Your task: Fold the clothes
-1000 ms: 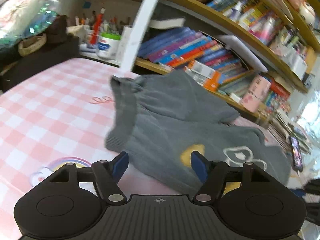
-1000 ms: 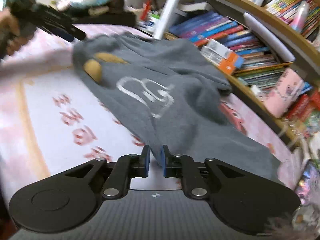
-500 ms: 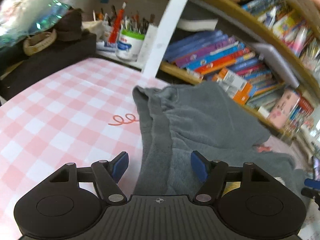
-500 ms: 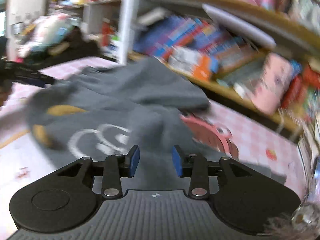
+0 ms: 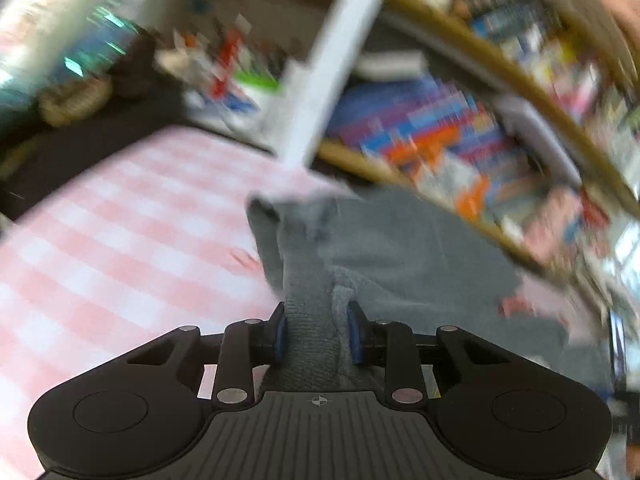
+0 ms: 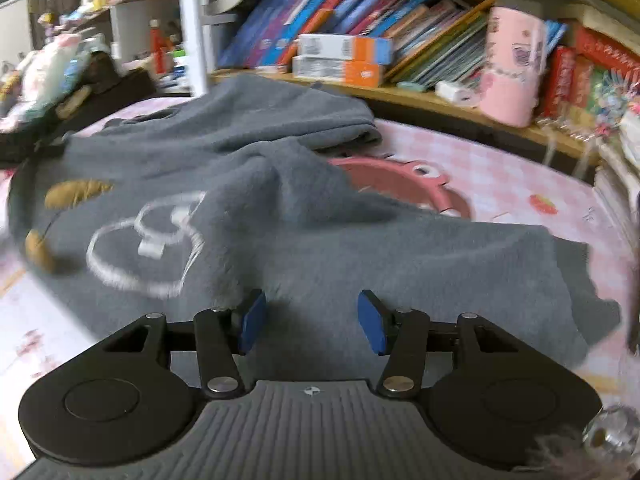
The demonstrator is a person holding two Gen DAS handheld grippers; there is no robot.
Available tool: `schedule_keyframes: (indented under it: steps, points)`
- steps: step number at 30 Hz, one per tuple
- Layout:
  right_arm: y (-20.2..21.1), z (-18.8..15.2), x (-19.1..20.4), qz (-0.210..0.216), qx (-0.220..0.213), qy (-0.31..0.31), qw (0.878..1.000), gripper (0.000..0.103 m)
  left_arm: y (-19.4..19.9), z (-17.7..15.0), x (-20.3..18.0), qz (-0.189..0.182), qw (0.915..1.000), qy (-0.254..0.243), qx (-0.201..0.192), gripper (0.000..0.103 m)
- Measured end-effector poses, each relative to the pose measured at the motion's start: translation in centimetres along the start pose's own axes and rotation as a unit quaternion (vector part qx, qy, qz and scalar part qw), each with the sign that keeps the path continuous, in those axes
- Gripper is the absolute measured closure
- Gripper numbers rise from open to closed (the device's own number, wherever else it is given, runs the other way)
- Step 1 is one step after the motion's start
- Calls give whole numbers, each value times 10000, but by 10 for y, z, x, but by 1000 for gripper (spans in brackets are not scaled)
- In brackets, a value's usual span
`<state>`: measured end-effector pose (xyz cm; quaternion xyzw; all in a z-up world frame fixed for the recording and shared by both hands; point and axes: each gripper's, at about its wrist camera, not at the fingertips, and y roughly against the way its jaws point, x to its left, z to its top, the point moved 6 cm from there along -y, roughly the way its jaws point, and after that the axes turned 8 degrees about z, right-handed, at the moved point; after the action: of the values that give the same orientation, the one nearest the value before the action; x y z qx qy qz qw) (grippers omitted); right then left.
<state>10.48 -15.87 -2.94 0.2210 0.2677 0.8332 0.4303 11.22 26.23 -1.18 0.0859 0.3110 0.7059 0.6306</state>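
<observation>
Left wrist view: our left gripper (image 5: 316,334) has just closed on a ribbed edge of the grey knitted sweater (image 5: 400,248) lying on the pink checked cloth (image 5: 120,240); our right gripper (image 6: 312,322) has just opened, jaws spread above the sweater, so a new fold can start.

A dark grey knitted sweater (image 6: 280,216) lies rumpled across a pink checked cloth (image 5: 120,240), white outline design and yellow patches facing up, one ribbed edge bunched upward at its left.

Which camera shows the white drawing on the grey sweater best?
The right wrist view: the white drawing on the grey sweater faces it. The left wrist view is blurred and shows only bunched cloth in the left gripper.
</observation>
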Motion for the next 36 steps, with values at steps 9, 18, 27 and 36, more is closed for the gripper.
schedule_keyframes:
  steps: [9,18,27,36]
  points:
    - [18,-7,84,1141,-27,470,9924,52,10,2,58,1467,9884,-353,-183,73]
    - [61,-4,3,-432,-460,35,9980,33,43,0,67,1801,9818,-411,-451,62]
    - [45,-32,-35,-1121,-79,-171,9935,35,66,-27,23,584,9963,-430,-462,62]
    - [110,1,18,-706,-920,425,9923,89,43,-48,14,641,9958,-643,-88,62]
